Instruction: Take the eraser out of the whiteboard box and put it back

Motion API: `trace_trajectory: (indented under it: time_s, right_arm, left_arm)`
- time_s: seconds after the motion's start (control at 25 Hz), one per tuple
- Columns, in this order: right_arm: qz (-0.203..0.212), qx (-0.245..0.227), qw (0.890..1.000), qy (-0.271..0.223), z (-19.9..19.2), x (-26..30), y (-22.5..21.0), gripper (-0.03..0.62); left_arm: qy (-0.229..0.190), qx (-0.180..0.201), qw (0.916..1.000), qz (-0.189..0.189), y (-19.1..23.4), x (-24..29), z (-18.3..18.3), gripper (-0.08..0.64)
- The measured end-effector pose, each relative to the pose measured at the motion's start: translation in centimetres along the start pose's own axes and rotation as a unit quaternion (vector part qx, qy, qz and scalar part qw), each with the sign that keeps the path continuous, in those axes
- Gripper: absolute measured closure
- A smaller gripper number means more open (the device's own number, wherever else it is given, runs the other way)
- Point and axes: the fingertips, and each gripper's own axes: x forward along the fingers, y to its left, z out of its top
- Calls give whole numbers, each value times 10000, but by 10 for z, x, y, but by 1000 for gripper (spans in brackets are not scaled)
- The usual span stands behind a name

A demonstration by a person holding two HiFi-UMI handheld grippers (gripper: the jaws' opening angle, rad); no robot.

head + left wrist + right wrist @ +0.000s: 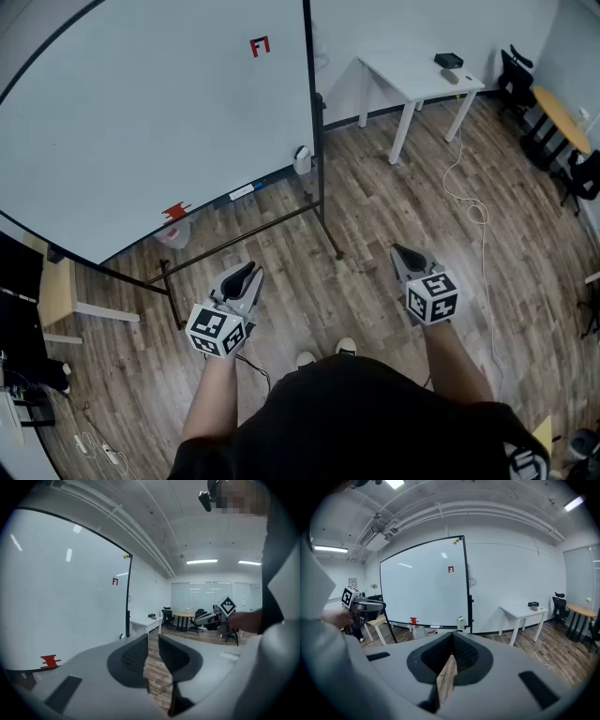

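- The left gripper [246, 272] is pointing slightly downward with its dark padded jaws drawn almost together. Only a sliver of floor is showing between them, and they are carrying nothing.
- The right gripper [401, 251] is tipping down a little more steeply, its jaws meeting at the tips, and it is holding nothing either.
- Well ahead of both grippers, the large white whiteboard on a black rolling stand [159, 112] is standing on the brown wood-plank floor [394, 206].
- The small white box [302, 159] is hanging at the board's lower corner, ahead of the grippers and between their lines. I am not making out the eraser itself, so it is presumably sitting inside.
- Ahead and to the left of the left gripper, a small red piece [175, 212] is sitting on the board's tray.
- Neither gripper is reaching for the box. Either the job is not yet begun or the eraser is already back, and I cannot tell which.
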Motion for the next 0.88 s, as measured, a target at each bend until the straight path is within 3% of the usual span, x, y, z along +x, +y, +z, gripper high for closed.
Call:
trace_trajectory:
  time_s: [0.2, 0.56, 0.88]
  right_arm:
    - [142, -399, 9991, 48, 2, -4, -19, 598]
    - [357, -333, 9987, 135, -7, 1, -60, 598]
    - [552, -301, 9980, 75, 2, 6, -72, 598]
  left_arm:
    - [45, 51, 10000, 7, -16, 28, 8, 480]
    - [19, 96, 9999, 139, -38, 69, 18, 485]
    - [87, 27, 9997, 235, -46, 83, 14, 485]
